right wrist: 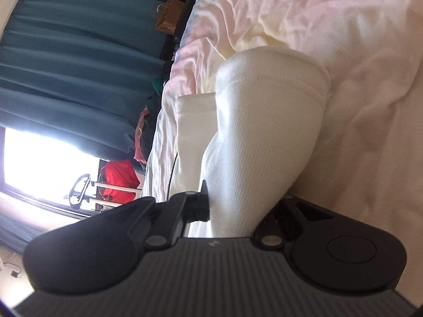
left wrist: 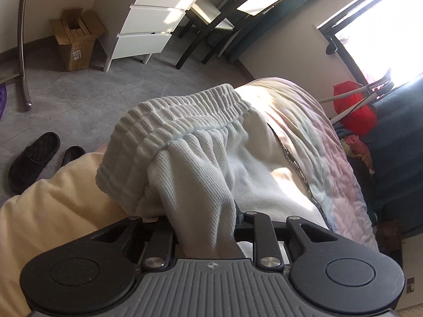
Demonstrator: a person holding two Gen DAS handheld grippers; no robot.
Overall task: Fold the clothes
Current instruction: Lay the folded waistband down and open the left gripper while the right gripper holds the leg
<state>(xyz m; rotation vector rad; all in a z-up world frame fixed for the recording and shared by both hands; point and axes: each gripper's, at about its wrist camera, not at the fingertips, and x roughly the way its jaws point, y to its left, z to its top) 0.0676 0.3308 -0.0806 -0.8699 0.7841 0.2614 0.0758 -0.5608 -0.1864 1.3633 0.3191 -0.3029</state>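
Ribbed pale-blue knit sweatpants bunched over pastel quilted bed | soft, floppy, light, honestly | left gripper pinched on fabric below 12 o'clock waistband | right gripper clamped on leg cuff end | grab waistband, hems

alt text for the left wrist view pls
The left gripper clamps pale ribbed pants near the elastic waistband, over a pastel bed. Behind are black slippers, a cardboard box and white drawers.
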